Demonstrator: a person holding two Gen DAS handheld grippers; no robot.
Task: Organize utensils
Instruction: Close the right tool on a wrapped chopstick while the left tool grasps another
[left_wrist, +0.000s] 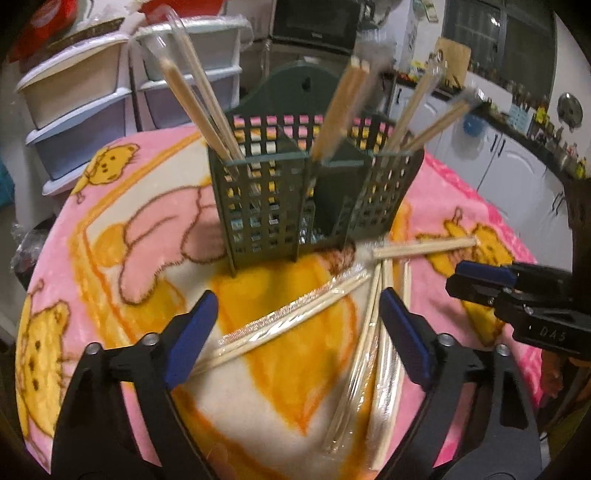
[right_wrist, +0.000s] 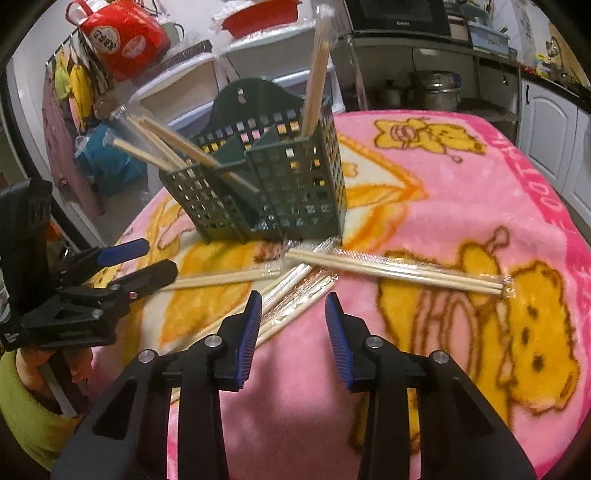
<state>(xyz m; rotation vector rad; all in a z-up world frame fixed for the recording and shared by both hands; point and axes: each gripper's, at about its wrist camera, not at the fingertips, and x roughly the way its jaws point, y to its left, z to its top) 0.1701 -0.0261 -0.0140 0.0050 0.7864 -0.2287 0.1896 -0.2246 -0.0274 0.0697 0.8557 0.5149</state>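
Both jaws empty, left gripper (left_wrist: 297, 321) wide, right gripper (right_wrist: 293, 325) narrower: could pinch slippery clear-wrapped wooden chopsticks (right_wrist: 295, 295) crossed mid-frame, dragging neighbours, or bump the dark green plastic grid caddy (right_wrist: 273, 192).

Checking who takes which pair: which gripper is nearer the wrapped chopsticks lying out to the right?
Right. The right gripper hovers just short of that wrapped pair; the left gripper sits further left, over the other pairs.
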